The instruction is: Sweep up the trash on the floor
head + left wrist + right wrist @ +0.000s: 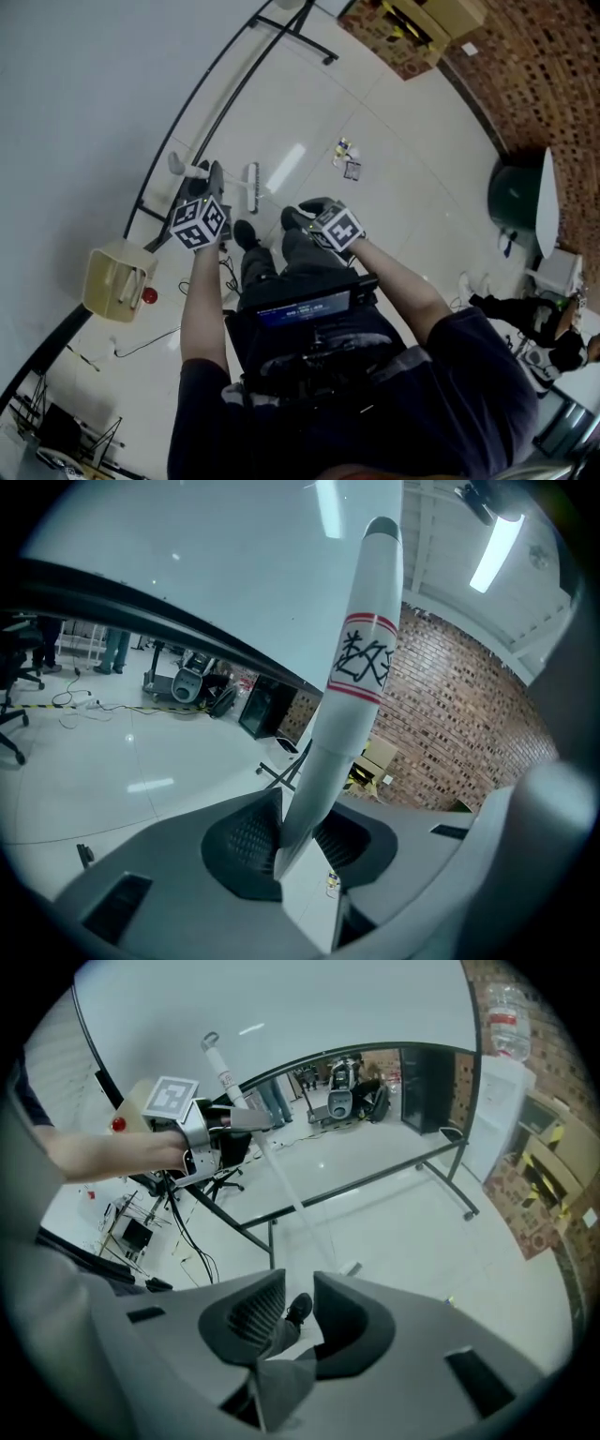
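My left gripper (pixel 214 184) (pixel 298 832) is shut on the broom's white handle (pixel 361 658), which has red bands and black characters. The handle rises steeply ahead of it. The broom's head (pixel 251 187) (pixel 352 1268) rests on the pale floor just ahead of my shoes (pixel 246 232). My right gripper (pixel 316 212) (pixel 286 1321) is shut on a grey handle (pixel 274 1379); what that handle belongs to is hidden. The trash (pixel 348 159), a few small wrappers, lies on the floor further ahead and to the right. The right gripper view also shows the left gripper (pixel 225 1129).
A white board on a black wheeled frame (pixel 298 28) (pixel 448 1162) stands to the left and ahead. Cardboard boxes (pixel 422 23) sit by the brick wall. A green bin (pixel 516 192), a beige wall box (pixel 117 277), floor cables (pixel 141 345) and a seated person (pixel 525 317) are nearby.
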{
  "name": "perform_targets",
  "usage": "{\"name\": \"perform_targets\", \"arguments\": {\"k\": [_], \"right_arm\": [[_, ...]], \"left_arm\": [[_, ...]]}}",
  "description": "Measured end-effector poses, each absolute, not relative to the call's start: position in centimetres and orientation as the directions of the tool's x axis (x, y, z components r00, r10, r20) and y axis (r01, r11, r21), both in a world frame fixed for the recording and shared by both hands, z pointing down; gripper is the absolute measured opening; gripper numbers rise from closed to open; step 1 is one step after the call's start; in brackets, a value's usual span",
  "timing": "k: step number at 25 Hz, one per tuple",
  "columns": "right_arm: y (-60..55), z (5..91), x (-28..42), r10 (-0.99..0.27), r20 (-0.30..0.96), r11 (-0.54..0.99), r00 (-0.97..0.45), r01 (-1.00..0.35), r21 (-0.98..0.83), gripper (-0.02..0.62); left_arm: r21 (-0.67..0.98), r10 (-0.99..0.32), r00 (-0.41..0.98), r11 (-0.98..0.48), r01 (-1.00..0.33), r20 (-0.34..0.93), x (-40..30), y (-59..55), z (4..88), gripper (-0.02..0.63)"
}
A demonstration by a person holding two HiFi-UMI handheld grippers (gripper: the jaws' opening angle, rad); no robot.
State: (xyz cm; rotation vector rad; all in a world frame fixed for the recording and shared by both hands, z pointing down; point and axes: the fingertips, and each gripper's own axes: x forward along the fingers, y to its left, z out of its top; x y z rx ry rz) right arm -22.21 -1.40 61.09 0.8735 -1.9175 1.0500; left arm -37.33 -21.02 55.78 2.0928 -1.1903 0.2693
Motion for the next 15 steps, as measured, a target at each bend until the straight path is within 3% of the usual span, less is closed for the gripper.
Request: {"name": "perform_targets", "arguments": {"k": [15], "right_arm": [[-0.2, 62.0, -23.1, -0.172, 0.863, 0.467, -0.476, -0.811, -0.354, 0.107]], "left_arm": [[0.421, -0.754, 0.408, -0.193, -0.886, 0.515, -42.6, -22.2, 59.3, 0.086]]}}
